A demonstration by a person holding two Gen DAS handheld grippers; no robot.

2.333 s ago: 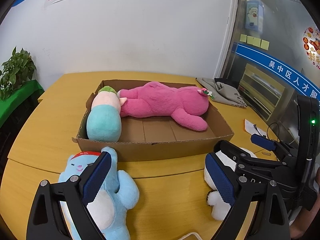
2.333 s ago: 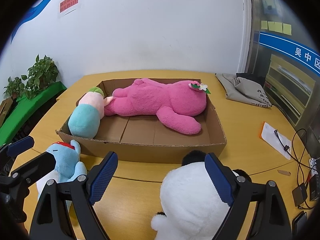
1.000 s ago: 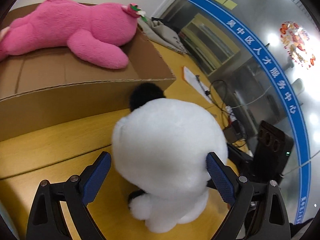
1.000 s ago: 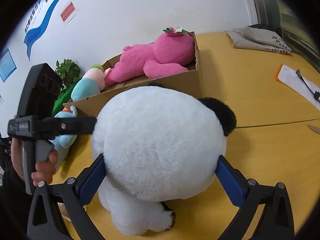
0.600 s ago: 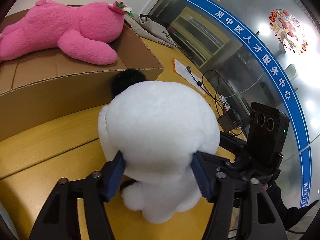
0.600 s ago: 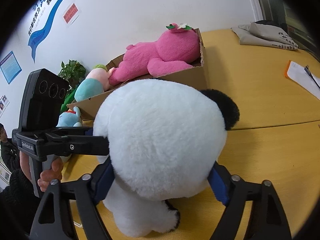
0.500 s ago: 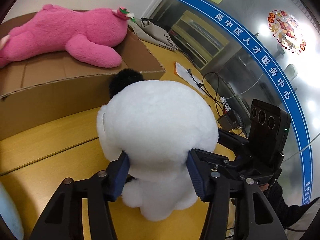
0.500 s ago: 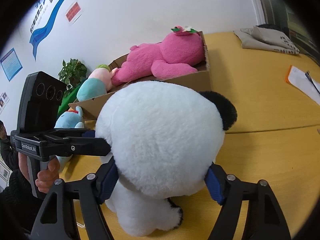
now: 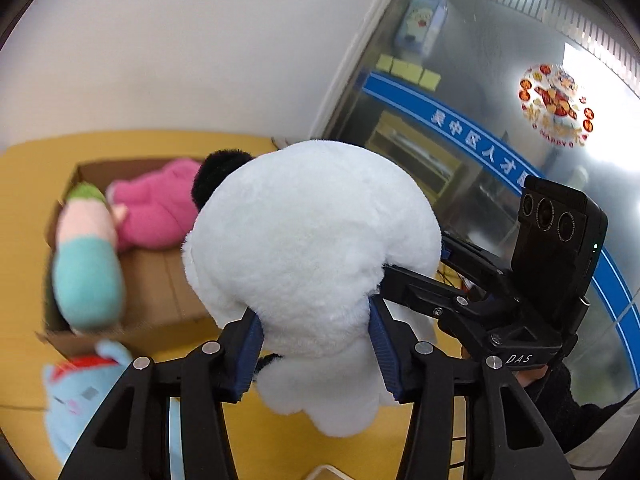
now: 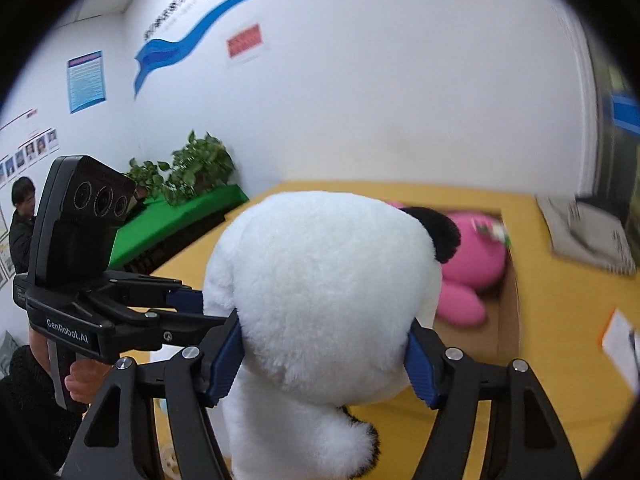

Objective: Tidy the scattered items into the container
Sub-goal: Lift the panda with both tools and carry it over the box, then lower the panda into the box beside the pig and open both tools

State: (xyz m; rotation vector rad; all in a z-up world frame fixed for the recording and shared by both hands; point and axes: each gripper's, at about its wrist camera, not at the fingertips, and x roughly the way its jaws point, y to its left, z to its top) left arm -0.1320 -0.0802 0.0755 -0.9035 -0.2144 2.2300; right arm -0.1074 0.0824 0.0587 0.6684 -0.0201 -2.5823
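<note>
On the yellow table (image 9: pixel 24 184) a fuzzy blue plush (image 9: pixel 76 392) lies just in front of the shallow cardboard box (image 9: pixel 160 280), which holds a blurred teal-and-pink roll-shaped toy (image 9: pixel 86 264) and a pink plush bear (image 9: pixel 156 208). The round, fluffy white panda plush (image 9: pixel 316 248) with black ears is apparently lifted near the box. The left gripper (image 9: pixel 316 340) and right gripper (image 10: pixel 324 356) both pinch it at the neck, jaws partly closed with ribbed blue pads (image 9: pixel 250 344) sunk into the fur.

Both units are showing black plastic frames with silver screws and ribbed blue pads. The left gripper (image 9: pixel 316 342) is reading "GenRobot.AI" beside its handle; the right gripper (image 10: pixel 326 360) is reading "DAS", a green LED glowing beside its three-lens camera block. Dark sleeves are covering both wrists.
</note>
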